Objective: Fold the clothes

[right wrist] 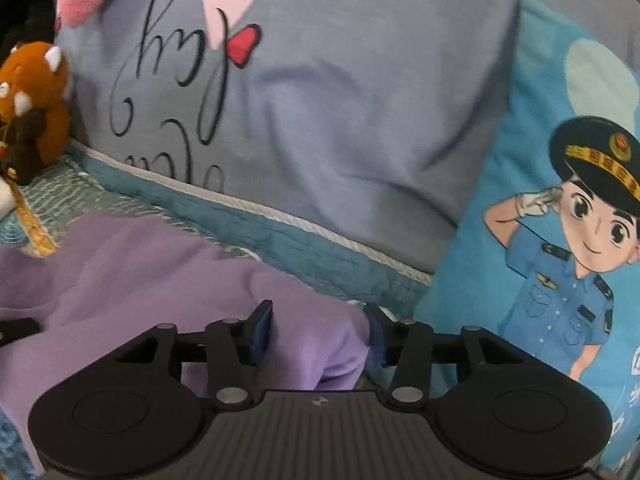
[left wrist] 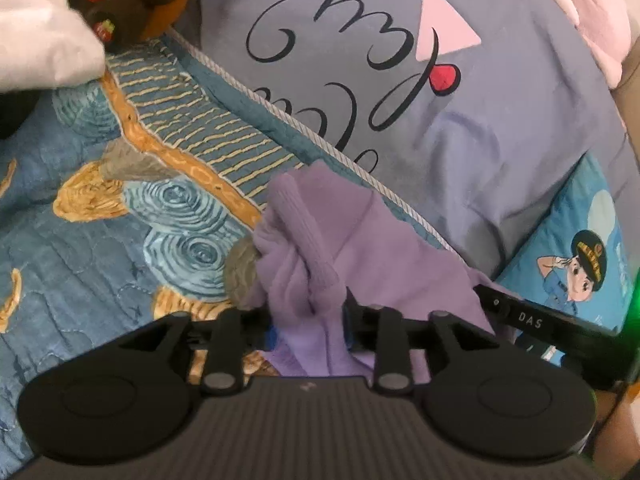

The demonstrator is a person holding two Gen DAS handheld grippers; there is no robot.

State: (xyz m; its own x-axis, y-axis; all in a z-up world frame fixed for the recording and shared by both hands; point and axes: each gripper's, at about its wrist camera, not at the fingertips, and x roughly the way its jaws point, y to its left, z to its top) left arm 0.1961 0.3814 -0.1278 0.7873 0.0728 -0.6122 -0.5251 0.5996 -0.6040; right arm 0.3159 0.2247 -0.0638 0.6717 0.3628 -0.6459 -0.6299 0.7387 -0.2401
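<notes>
A purple garment (left wrist: 360,240) lies crumpled on the patterned blue bedspread (left wrist: 80,240). Its ribbed cuff (left wrist: 304,232) sticks out ahead of my left gripper (left wrist: 310,328). Bunched purple cloth fills the gap between that gripper's blue pads, but the jaws stand apart and the bunch looks loose. In the right wrist view the same garment (right wrist: 140,280) spreads to the left. One folded edge of it runs between the fingers of my right gripper (right wrist: 320,332), whose pads stand well apart and do not press the cloth.
A large grey-blue pillow with script lettering (left wrist: 500,120) (right wrist: 360,120) leans right behind the garment. A bright blue cushion with a cartoon officer (right wrist: 560,240) (left wrist: 576,264) stands to the right. A brown plush toy (right wrist: 36,108) and white cloth (left wrist: 40,40) lie at the left.
</notes>
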